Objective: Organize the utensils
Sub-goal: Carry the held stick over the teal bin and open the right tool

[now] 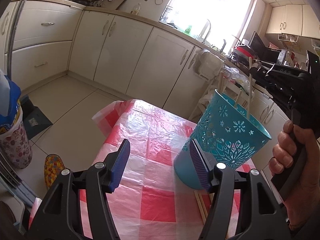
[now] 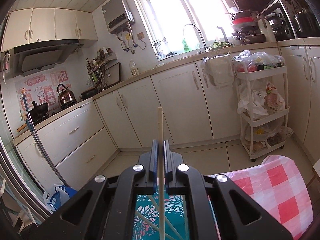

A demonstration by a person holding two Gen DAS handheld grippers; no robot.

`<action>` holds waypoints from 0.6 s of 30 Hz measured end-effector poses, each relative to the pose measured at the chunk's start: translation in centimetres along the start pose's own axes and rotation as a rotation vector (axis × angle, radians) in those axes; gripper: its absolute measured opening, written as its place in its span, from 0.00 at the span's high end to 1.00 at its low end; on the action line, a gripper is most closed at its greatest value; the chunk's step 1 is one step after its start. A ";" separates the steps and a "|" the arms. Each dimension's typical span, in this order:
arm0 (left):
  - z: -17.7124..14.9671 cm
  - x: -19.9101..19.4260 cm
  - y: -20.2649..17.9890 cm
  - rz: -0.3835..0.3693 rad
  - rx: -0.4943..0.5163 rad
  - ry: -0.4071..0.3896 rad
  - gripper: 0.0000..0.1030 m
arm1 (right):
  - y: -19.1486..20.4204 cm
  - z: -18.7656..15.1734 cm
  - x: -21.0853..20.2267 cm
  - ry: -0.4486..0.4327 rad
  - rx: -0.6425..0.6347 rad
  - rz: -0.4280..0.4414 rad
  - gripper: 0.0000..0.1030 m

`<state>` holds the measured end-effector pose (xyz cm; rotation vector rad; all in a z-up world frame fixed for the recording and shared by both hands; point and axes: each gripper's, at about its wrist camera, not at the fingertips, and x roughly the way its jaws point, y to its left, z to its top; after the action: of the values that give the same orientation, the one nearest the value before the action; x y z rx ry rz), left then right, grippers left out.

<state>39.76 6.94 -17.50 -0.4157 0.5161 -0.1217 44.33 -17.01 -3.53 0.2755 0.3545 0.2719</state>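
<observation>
A teal cut-out cup [image 1: 226, 136] stands tilted on the checked table [image 1: 152, 132], with several wooden chopsticks [image 1: 221, 82] sticking out of it. My left gripper [image 1: 160, 160] is open; its right finger [image 1: 197, 164] is against the cup's left side and nothing lies between the pads. My right gripper [image 2: 160, 146] is shut on a single chopstick [image 2: 160, 124], held upright above the cup [image 2: 144, 210]. In the left wrist view that chopstick [image 1: 250, 84] reaches down into the cup's mouth. Two more chopsticks [image 1: 201, 206] lie on the cloth by the cup's base.
A hand [image 1: 286, 156] holds the right gripper's handle at the table's right side. A white trolley [image 2: 264, 108] with bags stands by the cabinets. A floral bin [image 1: 14, 146] and a blue bag [image 2: 58, 196] sit on the floor to the left.
</observation>
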 end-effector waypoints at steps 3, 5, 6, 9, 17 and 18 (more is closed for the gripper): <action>0.0 0.1 0.0 0.000 0.001 0.002 0.43 | -0.1 -0.5 -0.5 0.015 0.000 0.003 0.83; 0.0 0.1 0.0 0.000 0.001 0.006 0.43 | -0.3 -0.7 -0.9 0.022 0.004 0.004 0.80; -0.1 0.2 0.0 0.001 0.002 0.009 0.42 | -0.5 -0.7 -1.3 0.024 0.011 0.005 0.80; -0.2 0.3 0.0 0.006 0.003 0.014 0.42 | -1.3 -0.7 -3.5 0.005 0.038 0.013 0.79; -0.4 0.4 -0.1 0.015 0.009 0.020 0.40 | -4.1 -6.4 -9.1 0.141 0.120 -0.050 0.64; -0.4 0.4 -0.2 0.014 0.013 0.022 0.40 | -4.4 -8.0 -9.2 0.200 0.123 -0.067 0.64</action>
<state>39.86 6.56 -17.94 -0.3982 0.5394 -0.1166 33.98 -22.21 -9.34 0.3581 0.5779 0.2120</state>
